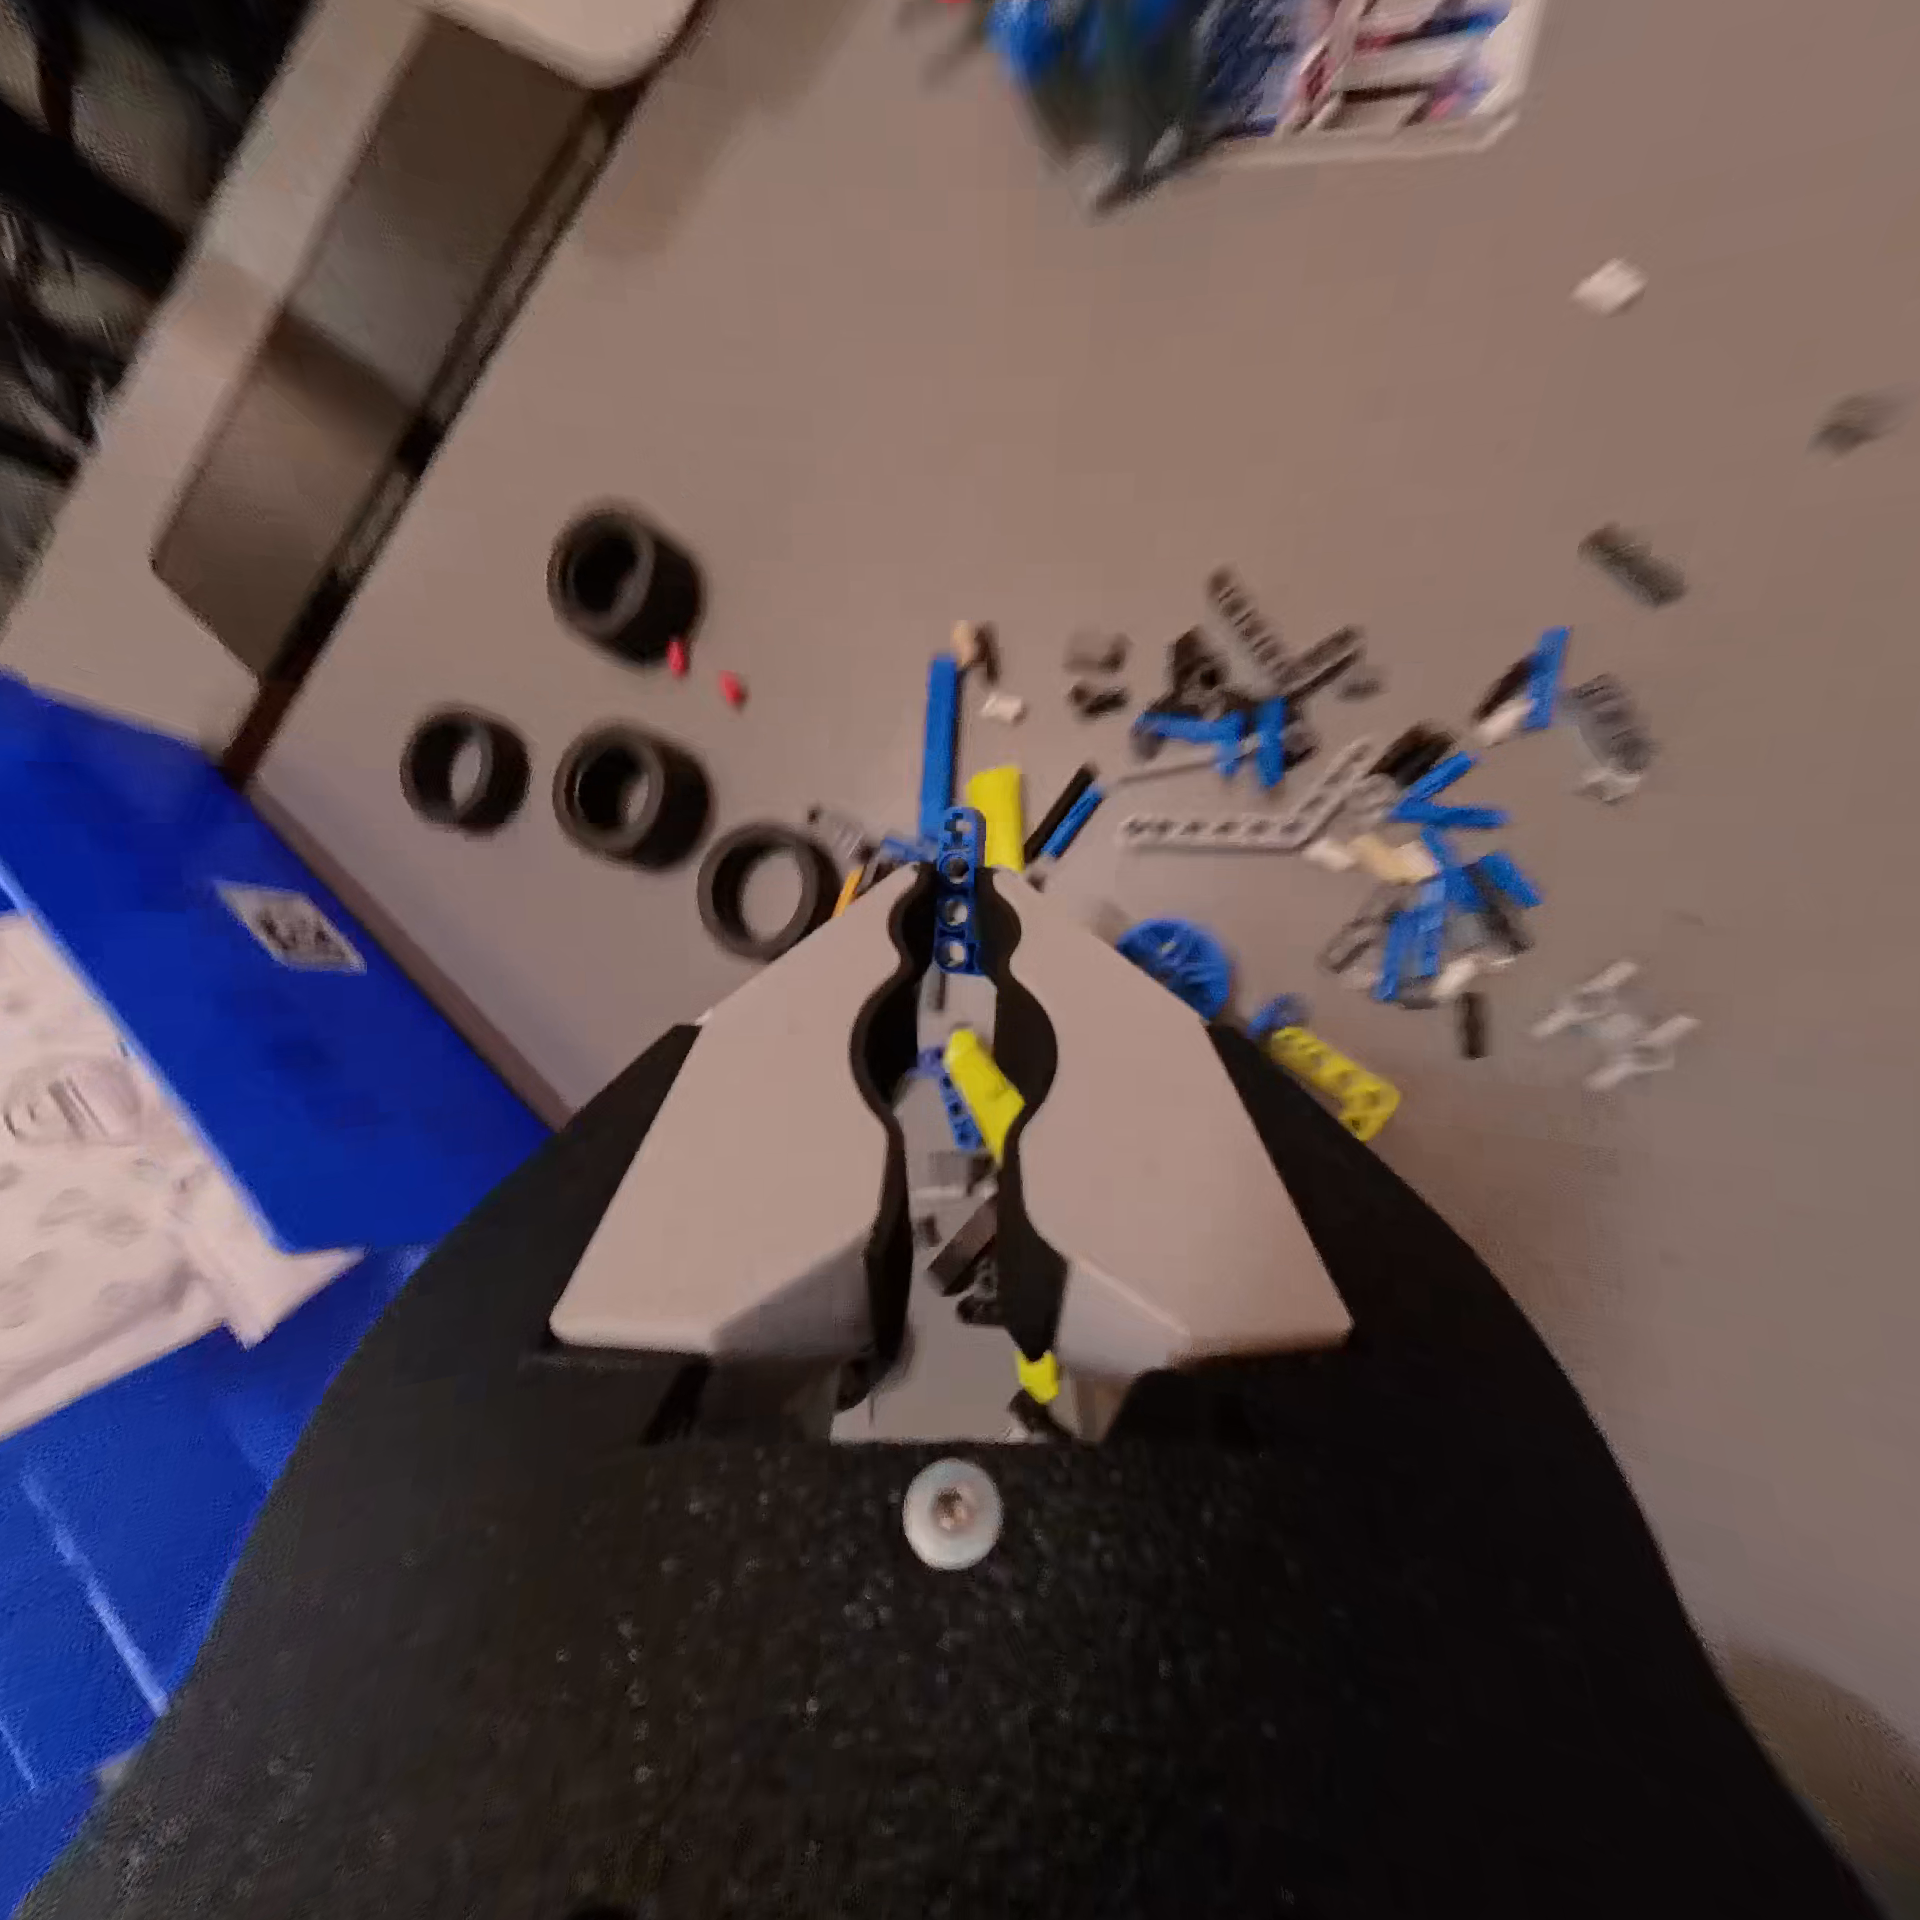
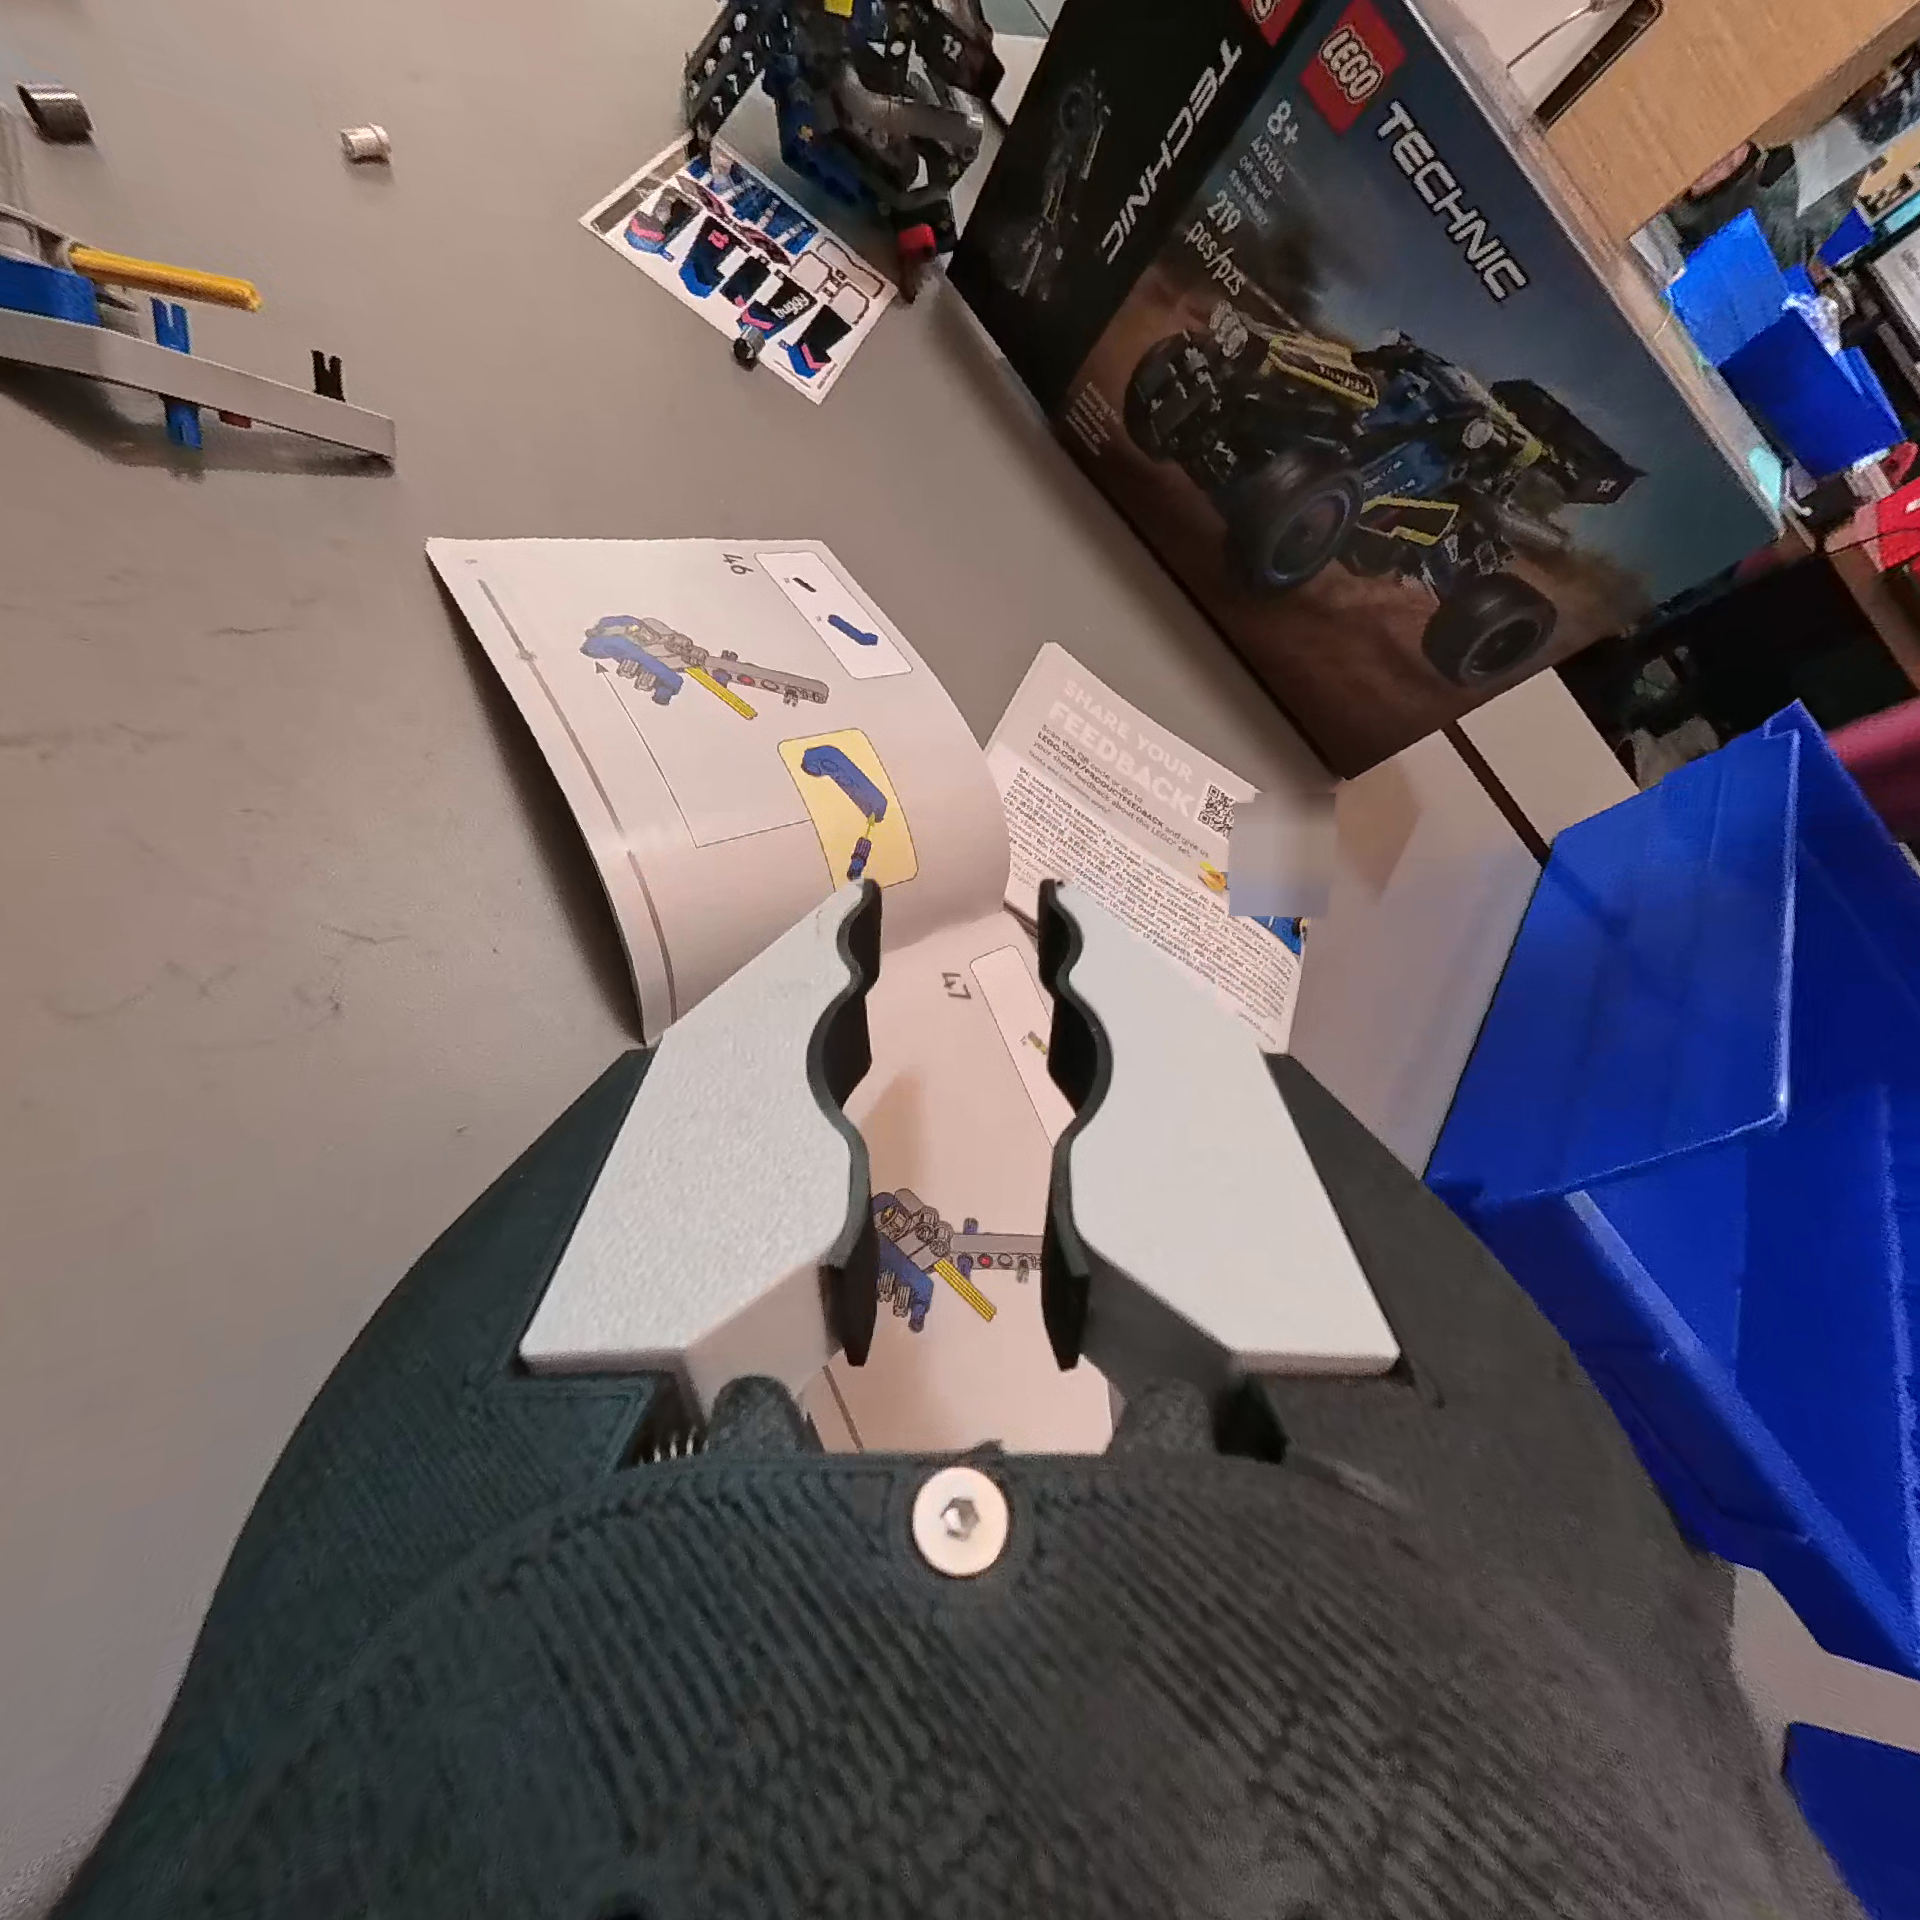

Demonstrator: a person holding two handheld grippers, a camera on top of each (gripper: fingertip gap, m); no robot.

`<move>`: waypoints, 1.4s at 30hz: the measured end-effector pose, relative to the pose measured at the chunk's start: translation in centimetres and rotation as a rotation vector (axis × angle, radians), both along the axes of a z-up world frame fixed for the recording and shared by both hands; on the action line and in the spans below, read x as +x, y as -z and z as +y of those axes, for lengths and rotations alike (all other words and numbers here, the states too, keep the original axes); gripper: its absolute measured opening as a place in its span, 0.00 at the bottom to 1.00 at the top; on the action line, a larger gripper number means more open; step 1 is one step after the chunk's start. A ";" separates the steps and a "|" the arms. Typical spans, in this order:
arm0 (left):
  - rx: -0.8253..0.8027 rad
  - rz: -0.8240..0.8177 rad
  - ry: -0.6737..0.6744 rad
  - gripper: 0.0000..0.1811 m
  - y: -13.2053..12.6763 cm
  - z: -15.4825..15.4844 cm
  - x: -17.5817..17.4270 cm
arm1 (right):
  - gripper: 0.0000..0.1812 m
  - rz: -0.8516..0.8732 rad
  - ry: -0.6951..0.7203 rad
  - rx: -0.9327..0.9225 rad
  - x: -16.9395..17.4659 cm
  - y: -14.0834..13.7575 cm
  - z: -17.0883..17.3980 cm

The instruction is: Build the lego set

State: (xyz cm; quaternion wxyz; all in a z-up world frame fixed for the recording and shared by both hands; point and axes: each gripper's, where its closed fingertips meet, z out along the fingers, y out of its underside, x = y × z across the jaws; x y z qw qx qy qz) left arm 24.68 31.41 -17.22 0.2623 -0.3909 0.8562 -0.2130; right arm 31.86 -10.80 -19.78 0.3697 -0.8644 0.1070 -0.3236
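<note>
In the left wrist view my left gripper (image 1: pixel 958 883) is shut on a short blue beam with holes (image 1: pixel 958 871), held upright at the fingertips above a scatter of loose blue, black, grey and yellow pieces (image 1: pixel 1382 790) on the grey table. In the right wrist view my right gripper (image 2: pixel 956 899) is open and empty, hovering over the open instruction booklet (image 2: pixel 707 727). A partly built grey and blue assembly with a yellow axle (image 2: pixel 156 332) lies at the far left. A larger blue and black build (image 2: pixel 862 114) stands at the back.
Several black tyres (image 1: pixel 623 790) lie left of the piece pile. A sticker sheet (image 2: pixel 738 270) and the set's box (image 2: pixel 1351 364) stand behind the booklet. A blue bin (image 2: pixel 1683 1143) is at the right, and it also shows in the left wrist view (image 1: pixel 260 987) at the table's left edge. The left gripper's tips are roughly 45 cm from the right gripper's.
</note>
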 end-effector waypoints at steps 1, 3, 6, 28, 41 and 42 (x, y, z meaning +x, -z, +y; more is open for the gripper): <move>-0.019 -0.022 0.063 0.02 -1.0 -2.2 -0.3 | 0.16 0.003 0.001 -0.002 0.0 0.1 0.0; -0.060 -0.037 0.211 0.02 -1.8 -7.5 -1.4 | 0.16 0.008 -0.003 0.001 0.1 0.2 0.2; -0.101 0.047 0.441 0.02 0.3 -15.8 -4.1 | 0.16 0.009 -0.017 0.010 0.0 0.4 0.8; -0.208 0.065 0.498 0.08 5.4 -23.6 -6.0 | 0.16 0.015 -0.034 0.003 0.0 1.3 0.5; -0.048 0.166 0.276 0.06 7.3 -8.0 -4.7 | 0.16 0.006 -0.045 -0.013 0.1 1.4 0.7; -0.032 0.182 0.283 0.06 7.6 -7.8 -4.7 | 0.16 0.004 -0.044 -0.018 0.1 1.4 0.7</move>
